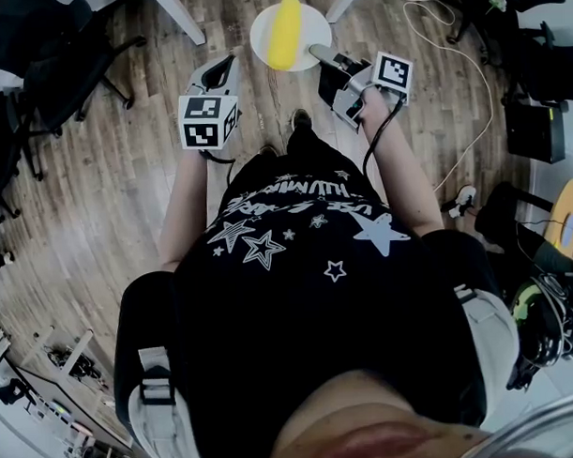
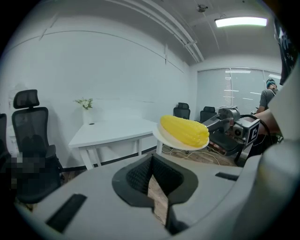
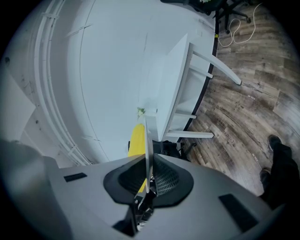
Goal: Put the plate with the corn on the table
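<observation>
Above the wooden floor (image 1: 97, 183), the right gripper (image 1: 318, 55) is clamping its fingers on the rim of a round white plate (image 1: 261, 32), holding it level in mid-air. A yellow corn cob (image 1: 283, 32) is lying across the plate. The left gripper (image 1: 223, 68) is hovering beside it, fingers slightly parted and gripping nothing. The white table (image 2: 112, 131) is standing well apart.

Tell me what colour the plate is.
White; the plate shows best in the head view.

White round plate (image 1: 317, 27) aloft, level; yellow corn cob (image 1: 284, 31) lying on it; white table (image 2: 112, 132) apart.
</observation>
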Motion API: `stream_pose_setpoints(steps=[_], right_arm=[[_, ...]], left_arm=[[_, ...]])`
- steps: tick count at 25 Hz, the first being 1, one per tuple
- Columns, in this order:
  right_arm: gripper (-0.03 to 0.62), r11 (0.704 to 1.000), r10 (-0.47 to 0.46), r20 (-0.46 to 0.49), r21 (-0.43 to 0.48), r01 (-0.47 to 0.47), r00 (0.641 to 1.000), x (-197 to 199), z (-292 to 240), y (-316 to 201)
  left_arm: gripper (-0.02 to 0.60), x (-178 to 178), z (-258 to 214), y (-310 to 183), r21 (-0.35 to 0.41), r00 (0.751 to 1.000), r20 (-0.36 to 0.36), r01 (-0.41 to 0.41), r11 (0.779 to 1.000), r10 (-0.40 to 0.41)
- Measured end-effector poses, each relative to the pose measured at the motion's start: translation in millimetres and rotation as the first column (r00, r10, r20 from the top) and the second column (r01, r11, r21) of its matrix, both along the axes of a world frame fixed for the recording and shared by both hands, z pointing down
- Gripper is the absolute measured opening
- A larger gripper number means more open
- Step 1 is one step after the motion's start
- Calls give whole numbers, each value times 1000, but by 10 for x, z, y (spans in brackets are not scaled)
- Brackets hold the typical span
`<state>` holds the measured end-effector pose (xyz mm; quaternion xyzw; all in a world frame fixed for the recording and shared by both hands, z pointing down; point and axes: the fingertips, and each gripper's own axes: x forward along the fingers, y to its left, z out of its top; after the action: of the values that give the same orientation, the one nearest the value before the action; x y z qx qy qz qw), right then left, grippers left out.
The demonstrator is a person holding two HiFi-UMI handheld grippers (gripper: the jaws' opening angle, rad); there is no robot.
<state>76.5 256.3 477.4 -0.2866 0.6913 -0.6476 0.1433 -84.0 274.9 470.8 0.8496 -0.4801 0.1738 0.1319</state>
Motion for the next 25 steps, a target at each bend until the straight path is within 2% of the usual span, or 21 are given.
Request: stream_pose_setpoints(steps=[12,19,25], right_arm=[[31,1000,-2,13,-11,3,1000,-16,8,-52],[32,999,-34,9,-22,34,999,-120,124,-428],[32,998,-56,17,-14,56,998,-91,132,-869]], left_arm=[[6,-116,40,2,-13,1000,-6,27,1000,-27],[6,-267,93,-256,-26,997,10,71,997,-71],[6,-216,104,-653,-30,996,14,93,995,-93]])
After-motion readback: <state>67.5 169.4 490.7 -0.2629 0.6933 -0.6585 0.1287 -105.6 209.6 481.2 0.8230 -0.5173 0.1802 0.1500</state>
